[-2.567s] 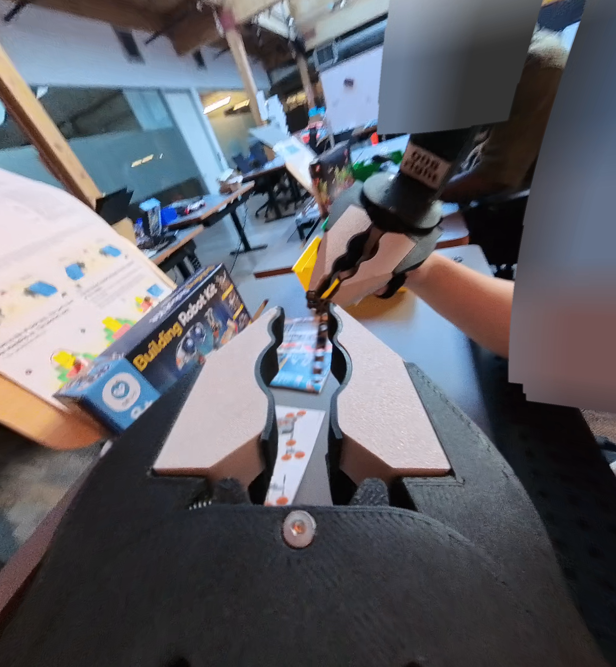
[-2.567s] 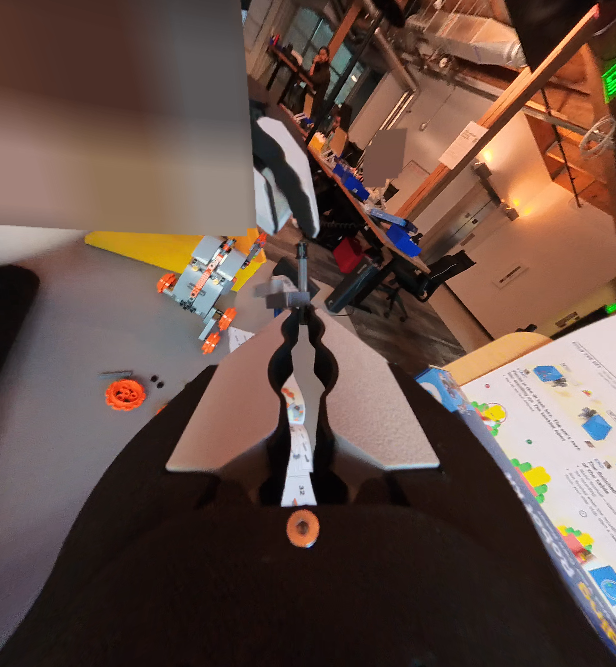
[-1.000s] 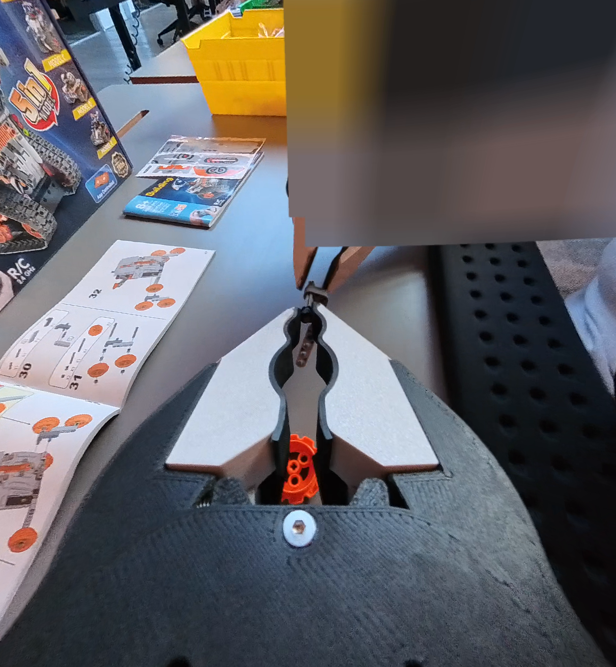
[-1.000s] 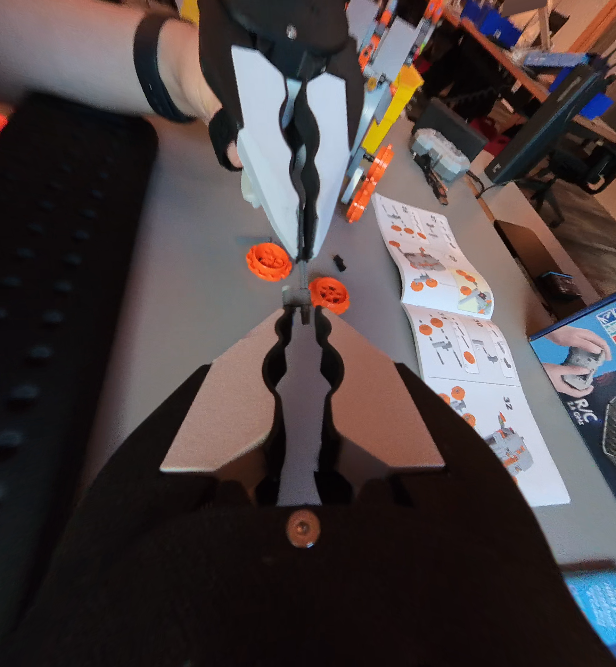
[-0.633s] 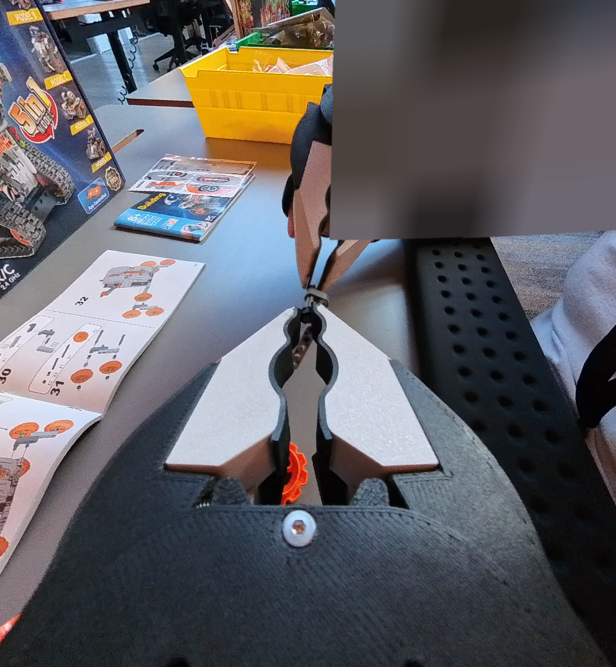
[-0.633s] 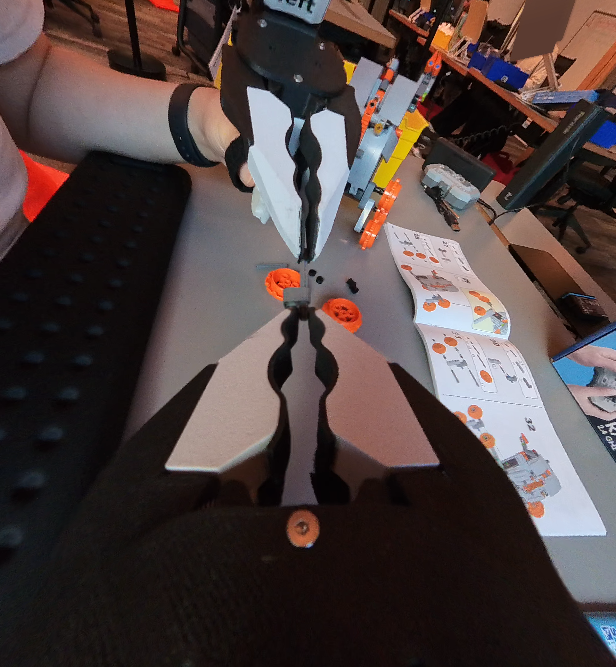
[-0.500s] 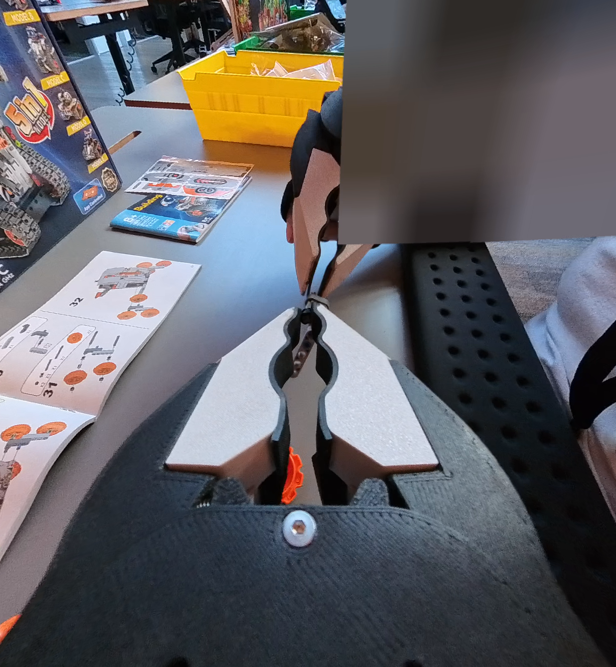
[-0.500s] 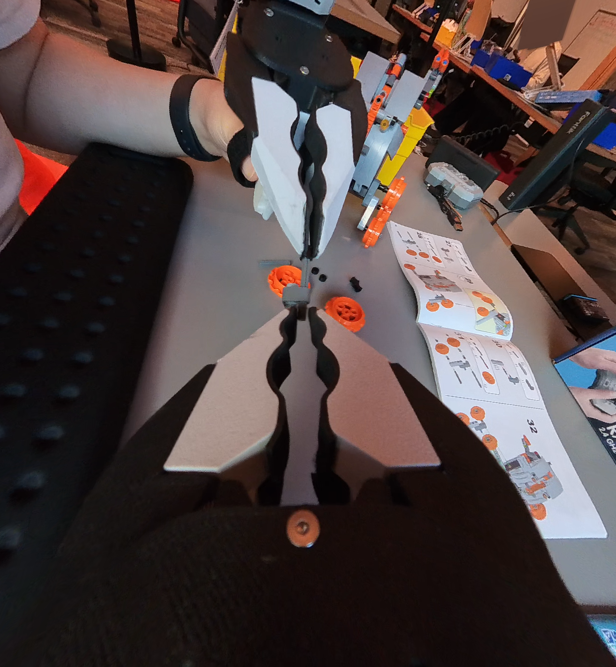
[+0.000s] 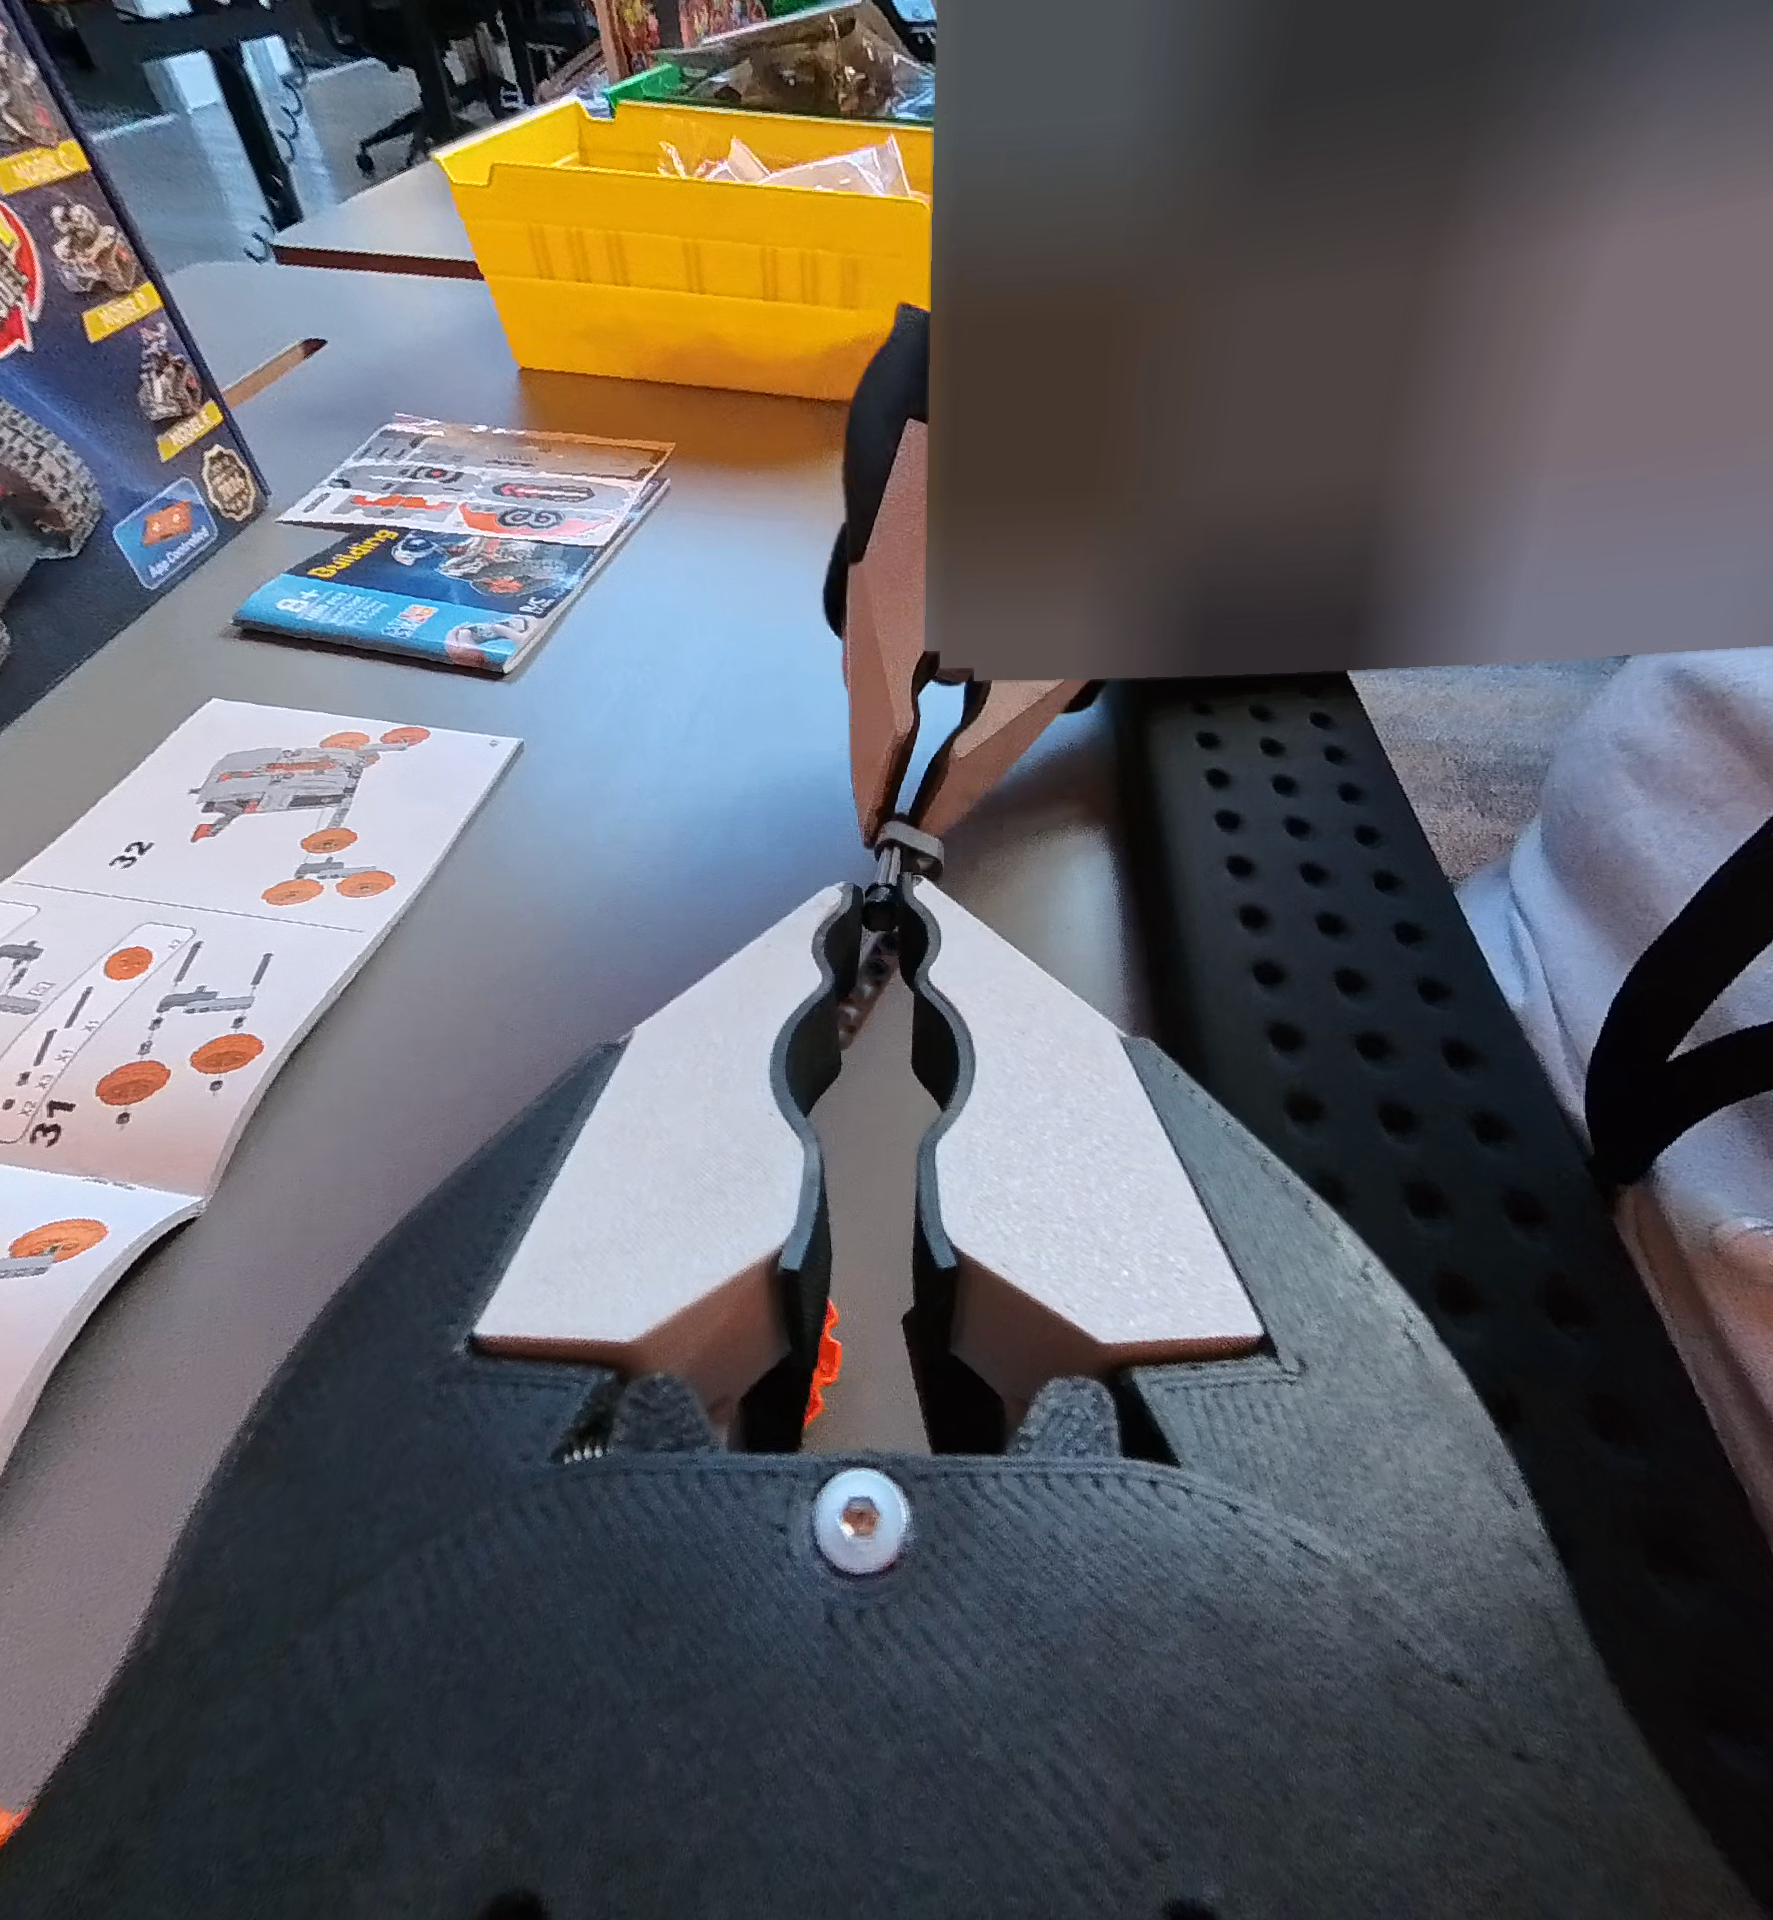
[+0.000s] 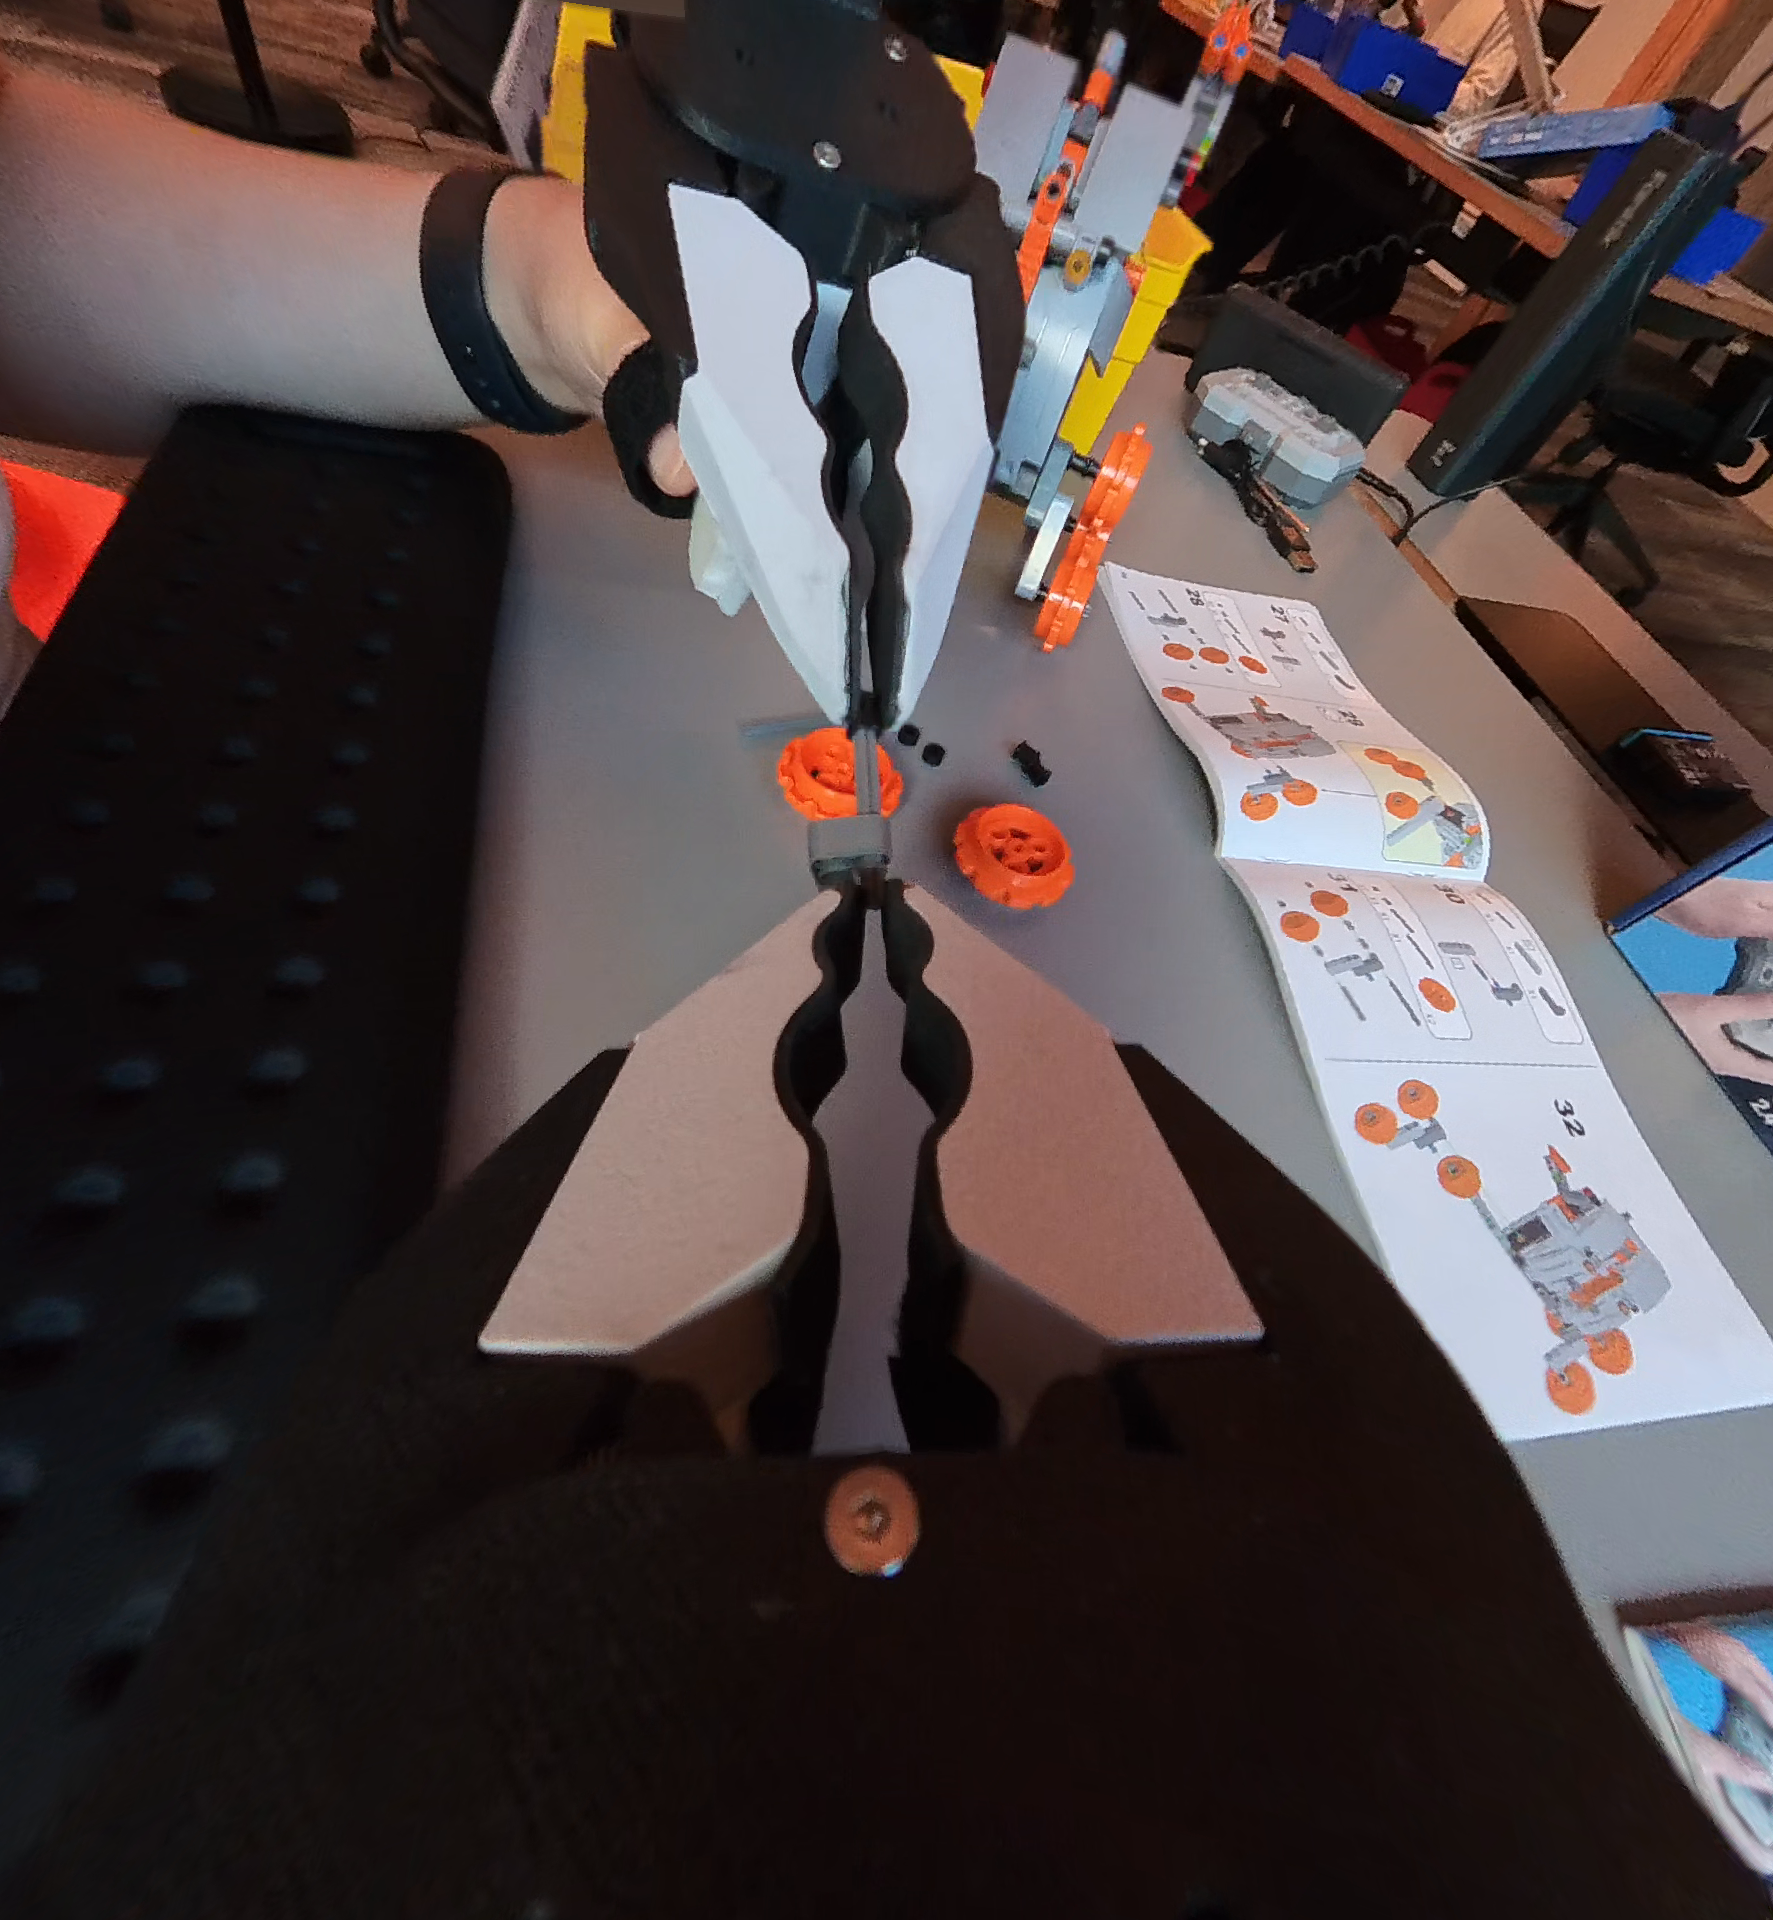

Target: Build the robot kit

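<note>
Shared workshop/office space w/ rows of desks. Grey worktable [image 10: 653, 582] has open instruction booklet [image 10: 1464, 1039], kit box [image 9: 40, 343], yellow parts bin [image 9: 695, 270], orange wheels [image 10: 1014, 854] and a part-built grey/orange model [image 10: 1079, 312]. Behind: more desks [image 10: 1484, 156], monitor [image 10: 1578, 343], office chairs [image 9: 404, 114], blue bins [image 10: 1381, 52].

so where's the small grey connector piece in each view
Left wrist view: the grey connector sits just above centre, at the tip of the far tongs, right above this view's own tips.
Right wrist view: it sits just above centre, right at this view's own tips, with a thin axle running up into the far tongs.
Shared landmark: the open instruction booklet.
</note>
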Tool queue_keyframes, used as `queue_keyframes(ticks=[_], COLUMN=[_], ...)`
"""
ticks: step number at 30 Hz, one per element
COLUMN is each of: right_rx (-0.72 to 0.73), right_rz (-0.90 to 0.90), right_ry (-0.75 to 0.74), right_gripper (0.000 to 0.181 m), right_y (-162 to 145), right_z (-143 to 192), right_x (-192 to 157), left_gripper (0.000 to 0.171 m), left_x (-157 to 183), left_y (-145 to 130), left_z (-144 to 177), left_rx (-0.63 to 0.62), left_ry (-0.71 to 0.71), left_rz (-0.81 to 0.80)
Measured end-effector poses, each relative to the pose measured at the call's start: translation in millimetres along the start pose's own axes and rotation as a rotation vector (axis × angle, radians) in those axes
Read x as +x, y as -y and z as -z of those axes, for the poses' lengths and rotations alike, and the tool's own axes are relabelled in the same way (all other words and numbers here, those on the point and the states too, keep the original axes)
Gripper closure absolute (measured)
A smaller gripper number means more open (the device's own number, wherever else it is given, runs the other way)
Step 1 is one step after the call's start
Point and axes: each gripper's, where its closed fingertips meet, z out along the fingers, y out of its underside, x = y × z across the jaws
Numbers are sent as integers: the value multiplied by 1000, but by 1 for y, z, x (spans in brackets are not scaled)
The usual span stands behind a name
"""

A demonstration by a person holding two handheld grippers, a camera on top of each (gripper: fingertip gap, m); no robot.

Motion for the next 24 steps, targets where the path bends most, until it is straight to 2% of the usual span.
queue_keyframes(ticks=[3,7,10,12,22,24], right_rx=[-17,8,-3,-8,41,19], right_rz=[6,-12,5,-5,-79,-90], right_ry=[-15,-14,-4,6,37,65], right_gripper=[178,178,178,178,179,179], right_y=[-6,-7,-10,-13,-14,-20], right_z=[0,1,-2,-2,-4,-8], right_x=[-3,-5,-8,-9,-11,-14], left_gripper=[168,160,167,167,167,167], left_x=[3,8,8,8,9,10], left_y=[-12,-12,-16,-17,-23,-30], left_z=[-4,-7,-9,-10,-10,-11], left_rx=[-63,-54,-74,-73,-19,-40], left_ry=[-11,-23,-7,11,33,32], left_rz=[-23,-39,-77,-117,-129,-120])
